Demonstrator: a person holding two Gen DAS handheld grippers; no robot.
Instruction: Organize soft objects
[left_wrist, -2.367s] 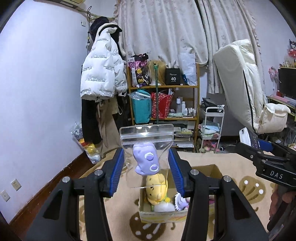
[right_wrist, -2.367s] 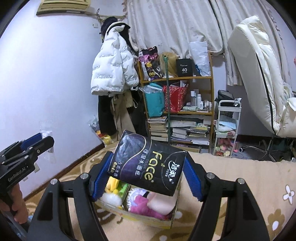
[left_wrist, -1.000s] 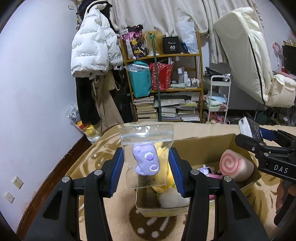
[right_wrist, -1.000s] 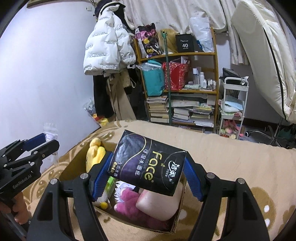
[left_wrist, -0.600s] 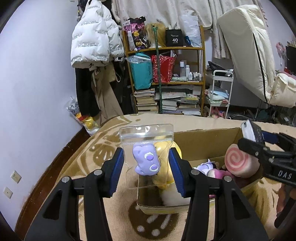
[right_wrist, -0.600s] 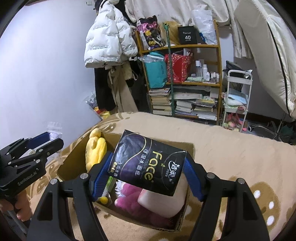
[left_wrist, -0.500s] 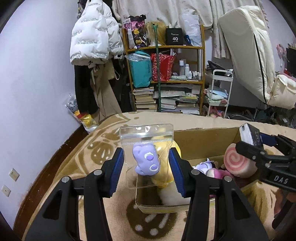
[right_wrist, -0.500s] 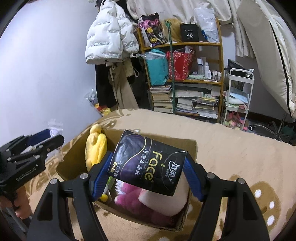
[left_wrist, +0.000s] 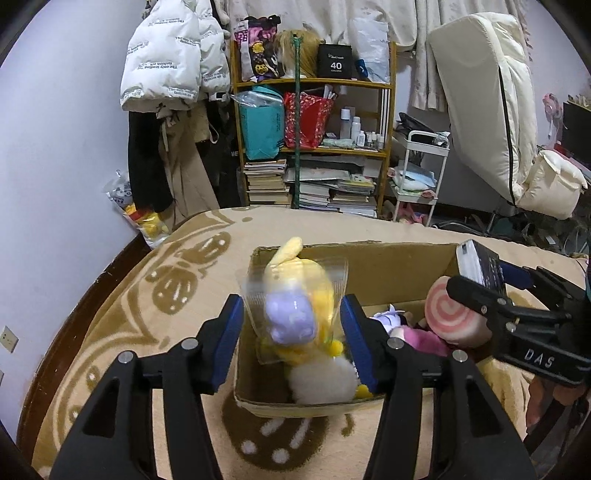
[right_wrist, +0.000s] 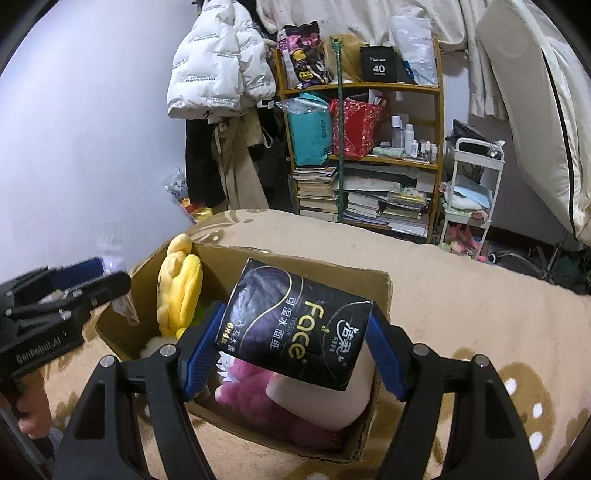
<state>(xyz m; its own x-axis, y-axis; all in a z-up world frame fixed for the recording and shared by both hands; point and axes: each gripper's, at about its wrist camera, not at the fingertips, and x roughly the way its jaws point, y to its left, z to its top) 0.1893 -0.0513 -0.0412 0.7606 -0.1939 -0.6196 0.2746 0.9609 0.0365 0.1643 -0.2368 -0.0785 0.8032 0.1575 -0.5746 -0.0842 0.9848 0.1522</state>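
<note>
A cardboard box (left_wrist: 399, 271) sits on a beige patterned blanket and holds a yellow plush (right_wrist: 179, 284), a pink plush (right_wrist: 255, 400), a white pompom (left_wrist: 319, 380) and a pink swirl cushion (left_wrist: 452, 315). My left gripper (left_wrist: 291, 325) is open over the box's left end; a clear zip bag with a purple toy (left_wrist: 291, 317) is blurred between its fingers, loose and falling. My right gripper (right_wrist: 293, 328) is shut on a black "Face" tissue pack (right_wrist: 295, 325) above the box's right part.
The blanket-covered bed (right_wrist: 461, 291) surrounds the box. Behind it stand a wooden shelf with books and bags (left_wrist: 314, 147), a white jacket on a rack (left_wrist: 170, 62), a white cart (left_wrist: 421, 173) and a propped mattress (left_wrist: 487, 122). The wall is at left.
My left gripper has opened and the zip bag with the purple toy has slipped down toward the box. Both grippers have moved lower and closer over the box. The tissue pack stays held.
</note>
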